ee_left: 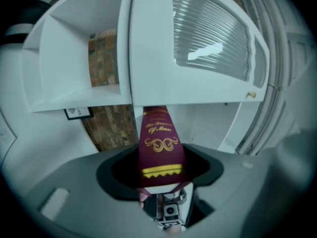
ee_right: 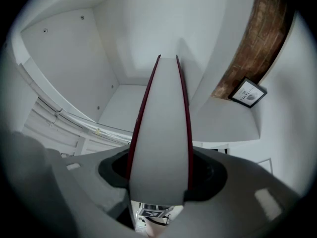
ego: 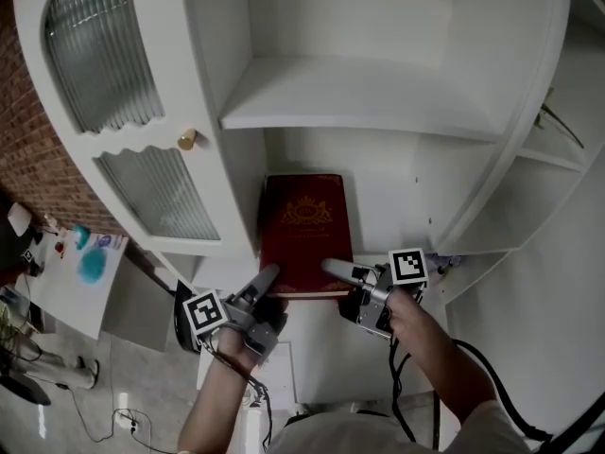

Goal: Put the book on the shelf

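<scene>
This looks like a home living room. A white cabinet (ego: 236, 187) with open shelves (ego: 359, 102), ribbed glass doors (ego: 99, 50) and a brass knob (ego: 187, 139) stands by a brick wall (ego: 33, 149). A small framed print (ee_right: 247, 93) shows near the bricks. A white table (ego: 66, 303) carries papers, and cables (ego: 99, 426) trail over the floor.

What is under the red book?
Only white shelf shows around the book. The spot right under it is covered by the book itself, so I cannot tell whether it rests there. The left gripper and right gripper grip its near end.
</scene>
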Tool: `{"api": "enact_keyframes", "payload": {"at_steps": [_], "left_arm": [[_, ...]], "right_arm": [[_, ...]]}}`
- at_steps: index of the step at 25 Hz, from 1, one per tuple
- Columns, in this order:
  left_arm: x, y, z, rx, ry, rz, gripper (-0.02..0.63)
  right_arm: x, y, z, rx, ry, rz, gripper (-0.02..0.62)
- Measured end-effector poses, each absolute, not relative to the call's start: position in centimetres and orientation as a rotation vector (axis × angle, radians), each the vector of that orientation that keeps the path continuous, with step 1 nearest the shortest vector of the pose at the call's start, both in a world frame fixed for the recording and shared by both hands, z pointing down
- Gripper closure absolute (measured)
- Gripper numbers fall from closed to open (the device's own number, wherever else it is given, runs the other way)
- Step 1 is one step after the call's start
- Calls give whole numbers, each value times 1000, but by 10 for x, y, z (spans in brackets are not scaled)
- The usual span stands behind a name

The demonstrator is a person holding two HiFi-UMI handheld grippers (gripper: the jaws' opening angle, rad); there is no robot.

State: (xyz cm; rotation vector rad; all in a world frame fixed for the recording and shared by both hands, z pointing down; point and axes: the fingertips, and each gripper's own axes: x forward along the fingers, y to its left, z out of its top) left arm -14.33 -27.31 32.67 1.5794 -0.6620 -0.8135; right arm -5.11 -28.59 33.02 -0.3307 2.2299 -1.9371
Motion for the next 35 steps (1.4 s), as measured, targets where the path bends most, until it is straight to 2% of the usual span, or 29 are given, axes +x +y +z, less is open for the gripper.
{"api": "enact_keyframes", "payload": {"at_steps": [2,7,10,12,17,20,25,27,29,35], "left_arm": [[-147,-280,324,1554,-658,-843,330],[-152,-291,321,1537,-675,-866,327],[-155,-294,324,1534,-683,-872,328],[-156,-295,324,1540,-676,-865,327],[-156,-299,323,1551,-654,-855,323],[-157,-300,322,1566,-656,-844,317],[-157,-299,313,1642,-634,-840,298],[-158,-294,308,1680,-619,-835,248],[-160,-289,306,1718,-616,-821,225],[-173,-258,300,1818,-623,-809,216]], "right_arm": [[-53,-289,327,-352,2272,-1896,339],[-29,-286,319,-473,2481,-1676,259],[-6,-272,304,-575,2594,-1466,259],[1,-261,289,-684,2795,-1131,258],[-30,-257,268,-1069,3234,290,258],[-58,-260,279,-1114,3293,673,245],[-71,-277,292,-1124,3341,595,267],[-71,-280,293,-1119,3346,559,267],[-72,-283,293,-1136,3347,539,267],[-75,-299,294,-1195,3331,502,267]]}}
